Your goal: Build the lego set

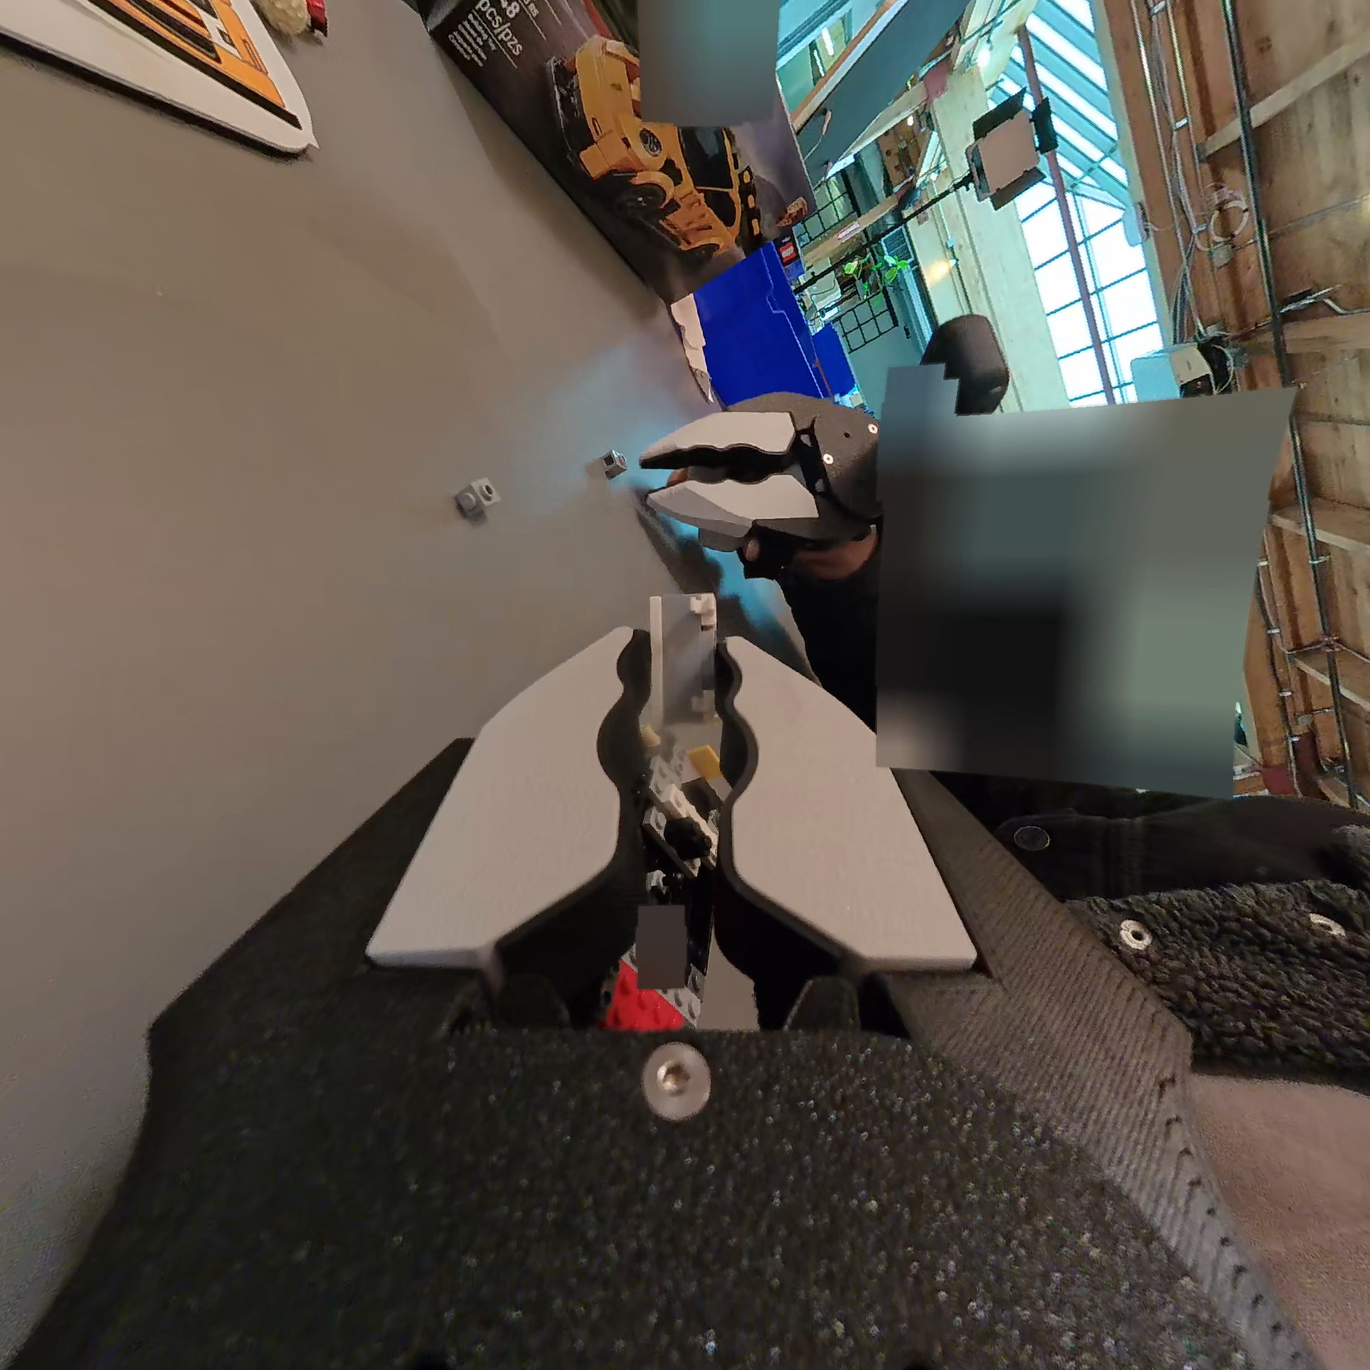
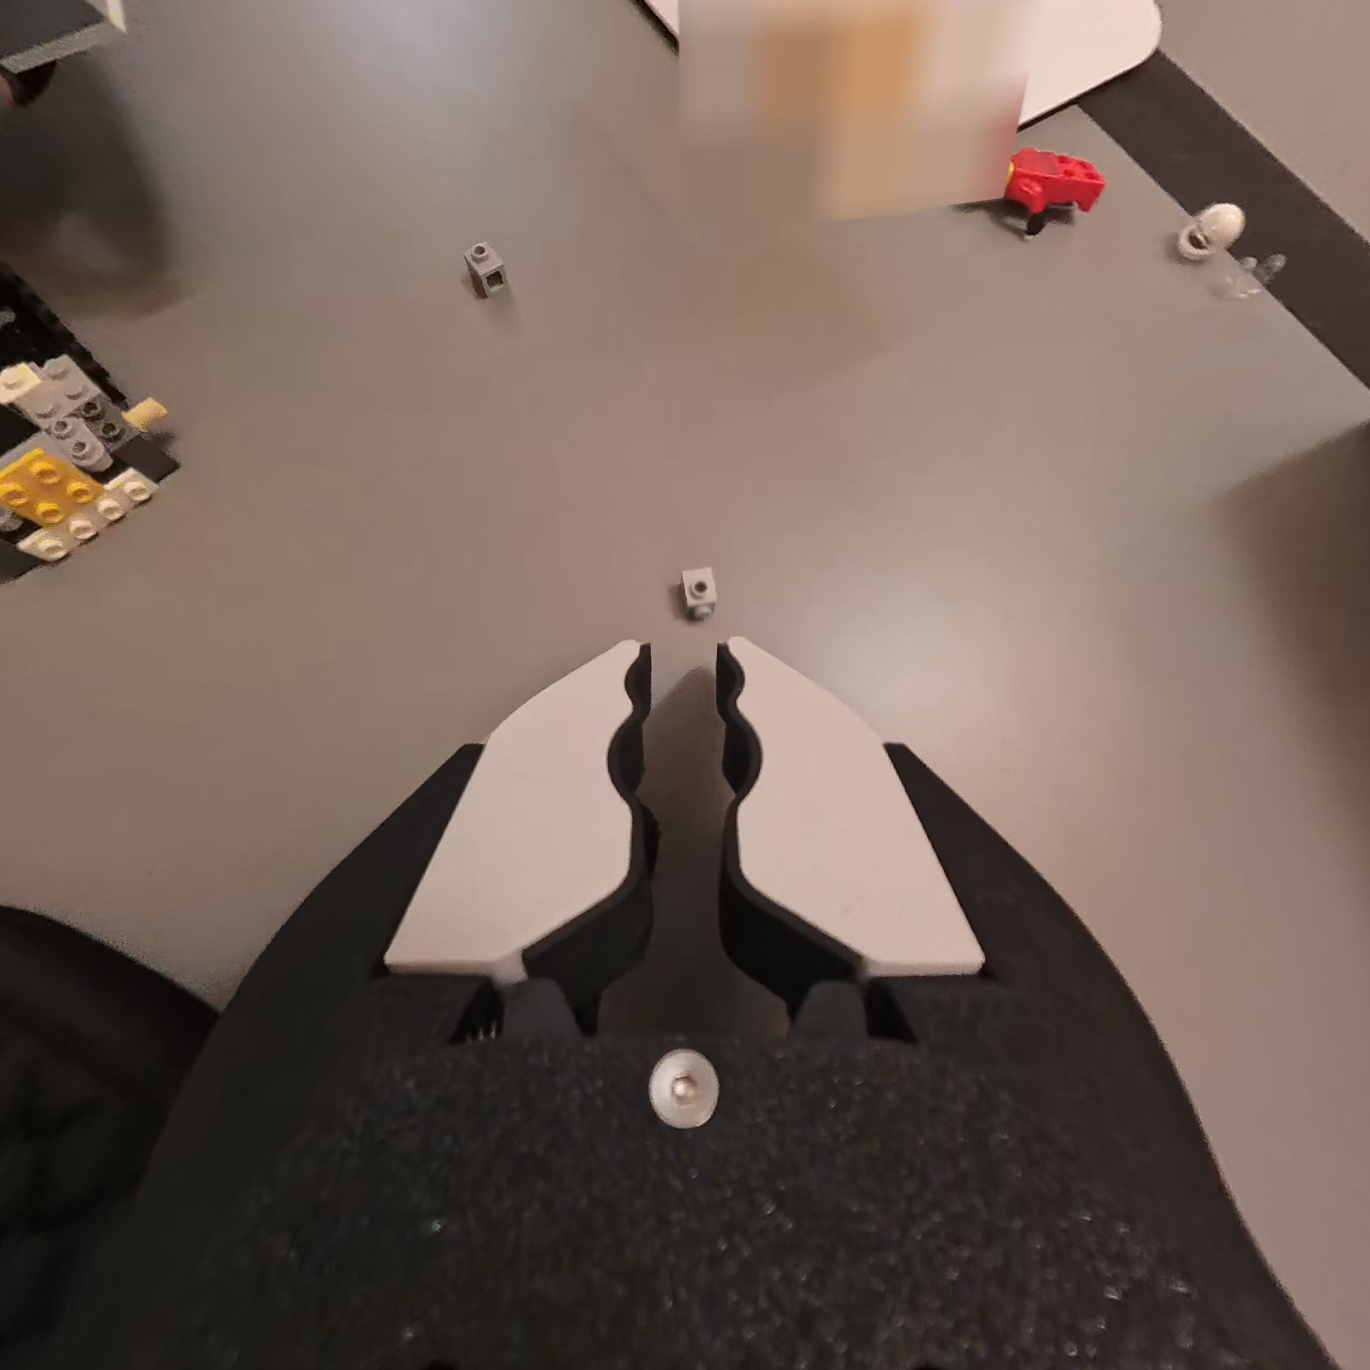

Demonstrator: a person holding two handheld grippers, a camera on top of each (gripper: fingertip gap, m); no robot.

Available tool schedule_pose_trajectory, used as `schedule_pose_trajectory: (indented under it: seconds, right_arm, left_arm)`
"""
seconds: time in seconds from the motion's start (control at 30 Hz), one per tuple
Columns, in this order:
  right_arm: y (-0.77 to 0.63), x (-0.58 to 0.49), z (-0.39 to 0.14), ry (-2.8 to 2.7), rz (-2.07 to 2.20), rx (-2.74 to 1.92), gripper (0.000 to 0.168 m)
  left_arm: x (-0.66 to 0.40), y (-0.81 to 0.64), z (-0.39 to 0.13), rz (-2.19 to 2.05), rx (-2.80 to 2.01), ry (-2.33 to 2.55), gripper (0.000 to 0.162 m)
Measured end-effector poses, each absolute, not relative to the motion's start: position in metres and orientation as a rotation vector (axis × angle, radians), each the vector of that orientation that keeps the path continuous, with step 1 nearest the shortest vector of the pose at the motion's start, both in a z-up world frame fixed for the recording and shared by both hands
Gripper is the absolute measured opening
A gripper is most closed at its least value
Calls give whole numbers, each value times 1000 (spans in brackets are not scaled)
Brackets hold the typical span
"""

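My left gripper [image 1: 678, 637] is shut on the partly built lego model [image 1: 683, 671], a grey, black and red assembly that sticks out past its fingertips. The model also shows at the left edge of the right wrist view [image 2: 67, 460], with yellow, white and grey bricks. My right gripper [image 2: 683, 652] is open and empty, low over the grey table [image 2: 964, 519]. A small grey brick [image 2: 697, 591] lies just ahead of its tips, apart from them. A second small grey brick [image 2: 488, 270] lies farther off. The right gripper [image 1: 652, 478] also shows in the left wrist view, next to a small grey brick [image 1: 611, 463].
A red lego piece [image 2: 1053, 178], a white round piece [image 2: 1212, 230] and small clear pieces [image 2: 1245, 278] lie at the far right near the table's dark edge. The instruction booklet [image 1: 185, 67] lies beyond. The set's box [image 1: 667, 170] and a blue box [image 1: 756, 333] stand along the table's side. Left tips to right tips: about 20 cm. The red lego piece [image 2: 1053, 178] is about 20 cm from my right fingertips and 25 cm from my left.
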State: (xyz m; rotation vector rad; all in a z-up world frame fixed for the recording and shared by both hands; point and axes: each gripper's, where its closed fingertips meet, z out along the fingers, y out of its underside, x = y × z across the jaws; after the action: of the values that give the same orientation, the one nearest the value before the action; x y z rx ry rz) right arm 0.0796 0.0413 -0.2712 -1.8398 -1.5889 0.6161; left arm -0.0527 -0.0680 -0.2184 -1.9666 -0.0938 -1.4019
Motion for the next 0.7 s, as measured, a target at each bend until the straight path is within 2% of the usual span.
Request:
schedule_pose_trajectory:
  seconds: [0.27,0.3,0.43,0.7]
  right_arm:
    - [49,64,-277,-1713,672,-1875,16]
    - [48,64,-278,-1745,670,-1881,9]
    - [42,68,-276,-1949,546,-1890,7]
    - [16,109,-265,-2815,-475,-1658,7]
  left_arm:
    - [-51,-69,-219,-1430,-1967,-82,17]
    - [-50,-69,-219,-1431,-1967,-80,17]
    - [-50,-70,-219,-1430,-1967,-72,17]
    - [-47,-72,-218,-1413,-1976,-27,17]
